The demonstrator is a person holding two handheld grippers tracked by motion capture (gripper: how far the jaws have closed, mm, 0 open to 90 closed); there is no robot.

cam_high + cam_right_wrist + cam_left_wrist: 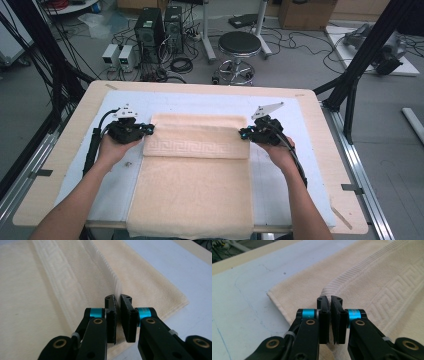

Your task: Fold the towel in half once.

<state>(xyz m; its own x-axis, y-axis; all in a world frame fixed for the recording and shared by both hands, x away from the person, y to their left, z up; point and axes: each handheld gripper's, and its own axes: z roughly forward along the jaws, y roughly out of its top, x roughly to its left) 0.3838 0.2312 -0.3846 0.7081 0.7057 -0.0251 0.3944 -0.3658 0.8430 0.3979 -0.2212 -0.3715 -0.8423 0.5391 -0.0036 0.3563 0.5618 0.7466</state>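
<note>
Left tool (pixel 148 129) and right tool (pixel 242 133) each pinched the towel (pixel 192 195) hem at opposite ends, keeping the fold even across the worktop (pixel 45 170).

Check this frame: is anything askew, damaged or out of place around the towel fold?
Nothing stands out. The cream towel lies square on the pale blue mat, its far end folded toward the person with the patterned band on top. The left tongs and right tongs each pinch one side of that folded end, level with each other.
</note>
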